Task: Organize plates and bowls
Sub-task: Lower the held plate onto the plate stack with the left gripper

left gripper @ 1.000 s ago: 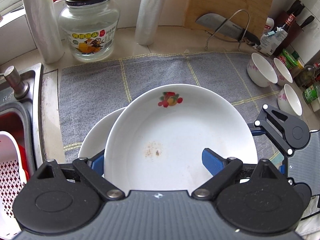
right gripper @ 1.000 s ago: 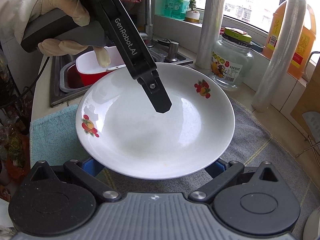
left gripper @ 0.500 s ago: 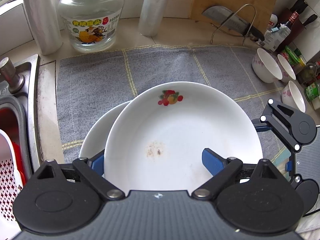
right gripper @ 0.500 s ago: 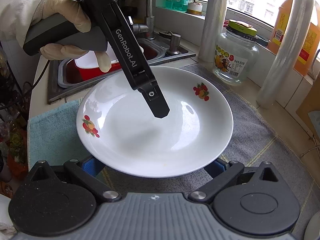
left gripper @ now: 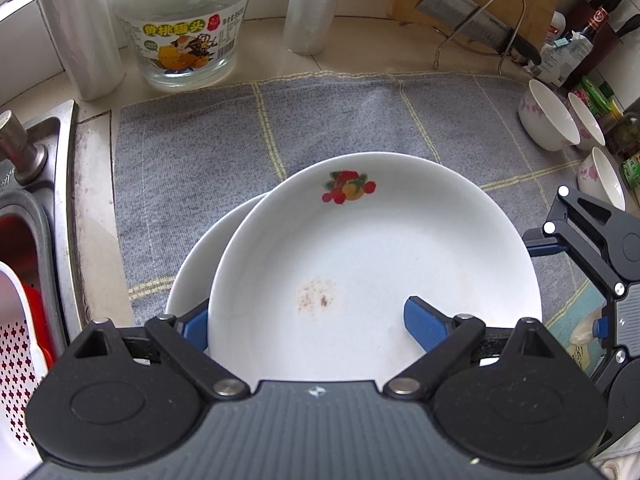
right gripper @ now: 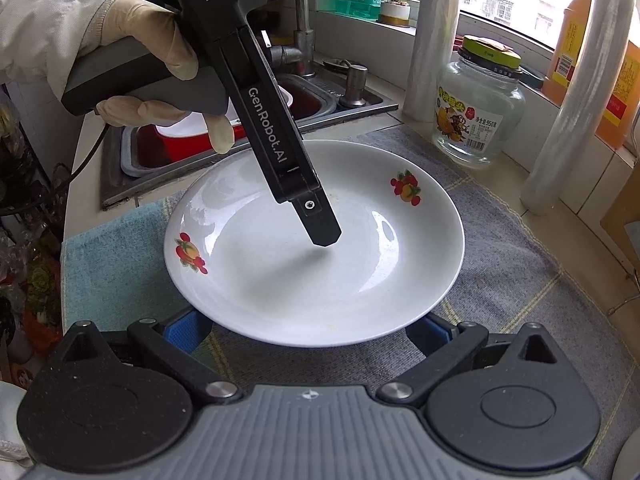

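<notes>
Left tongs (left gripper: 308, 320) pinch the top plate (left gripper: 372, 264); right tongs (right gripper: 308, 330) spread; 3 bowls (left gripper: 548, 122) aside.

Your gloved left hand (right gripper: 132, 68) grips the black left gripper (right gripper: 320, 236), whose visible finger angles down into the white fruit-printed ceramic plate (right gripper: 312, 292). That plate sits over the grey checked cloth (right gripper: 520, 280). The right gripper's blue pads (right gripper: 184, 332) show at the plate's near rim, spread wide. A clear glass jar (right gripper: 480, 116) stands beyond.
</notes>
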Available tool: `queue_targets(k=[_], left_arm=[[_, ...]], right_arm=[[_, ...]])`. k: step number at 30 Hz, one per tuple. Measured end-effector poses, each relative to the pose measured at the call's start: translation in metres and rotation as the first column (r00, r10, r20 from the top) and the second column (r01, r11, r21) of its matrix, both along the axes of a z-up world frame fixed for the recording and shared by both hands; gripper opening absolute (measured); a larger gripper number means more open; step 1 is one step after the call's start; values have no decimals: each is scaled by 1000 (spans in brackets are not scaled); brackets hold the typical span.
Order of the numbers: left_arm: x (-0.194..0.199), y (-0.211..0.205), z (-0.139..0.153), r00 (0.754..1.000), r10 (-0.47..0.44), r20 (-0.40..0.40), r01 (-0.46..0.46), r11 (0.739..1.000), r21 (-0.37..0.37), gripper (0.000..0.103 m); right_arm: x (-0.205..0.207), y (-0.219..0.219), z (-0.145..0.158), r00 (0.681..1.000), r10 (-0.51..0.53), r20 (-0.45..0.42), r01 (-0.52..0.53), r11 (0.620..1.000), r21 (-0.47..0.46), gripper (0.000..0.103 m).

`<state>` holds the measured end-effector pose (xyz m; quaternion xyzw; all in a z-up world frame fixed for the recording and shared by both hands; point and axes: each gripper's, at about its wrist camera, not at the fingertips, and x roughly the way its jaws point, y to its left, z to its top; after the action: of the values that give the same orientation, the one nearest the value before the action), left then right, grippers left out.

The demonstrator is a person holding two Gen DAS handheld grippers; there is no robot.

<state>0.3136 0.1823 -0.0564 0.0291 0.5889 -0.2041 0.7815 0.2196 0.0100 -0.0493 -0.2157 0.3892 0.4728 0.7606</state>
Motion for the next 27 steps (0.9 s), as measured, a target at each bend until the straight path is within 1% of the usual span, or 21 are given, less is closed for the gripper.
queue_targets(k=[8,16,27], left_arm=[[1,-1,-2,1000,-16,-5,16,999,31,94],[4,-7,-2,999,-44,-19,46,993,104,94],[1,-7,2,998,-56,-15,58,989,133,94]], right_arm=[[-2,1,0,1000,3,8,-3,1000,-4,103],[-4,-2,2,1000,4,19,-4,1000,8,103],[-5,-2,3,1000,14,20,-14,1000,14,103]])
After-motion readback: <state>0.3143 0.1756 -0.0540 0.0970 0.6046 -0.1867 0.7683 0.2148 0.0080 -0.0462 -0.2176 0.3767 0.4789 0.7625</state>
